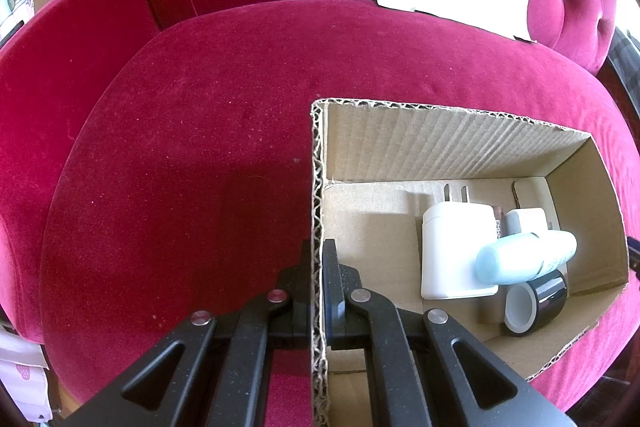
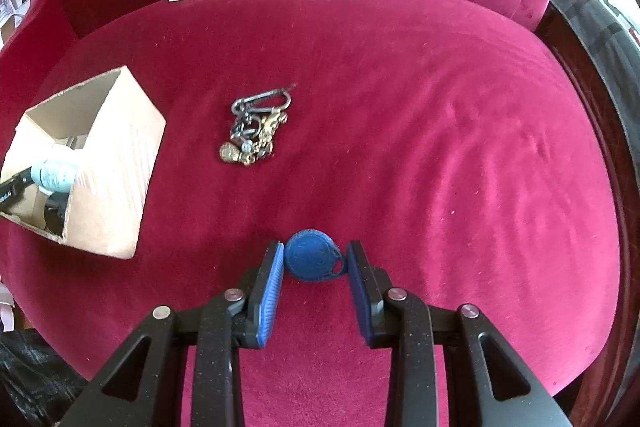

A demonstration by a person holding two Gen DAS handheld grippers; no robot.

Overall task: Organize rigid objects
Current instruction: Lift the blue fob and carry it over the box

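Blue-padded, the right tool [image 2: 315, 263] pinches a round blue key fob [image 2: 311, 261] between its fingers, the fob's small loop turned toward the right-hand pad. From there the cardboard box [image 2: 116, 163] lies off to the left and farther out on the red velvet seat [image 2: 440, 147], with a bunch of keys [image 2: 256, 131] between the two (still loose on the cushion). So the carry probably runs leftward. The left tool [image 1: 318, 267] is clamped tight on the box's near wall, steadying it. Inside lie a white charger [image 1: 452, 251], a pale blue tube [image 1: 524, 255] and a black tape roll [image 1: 536, 303].
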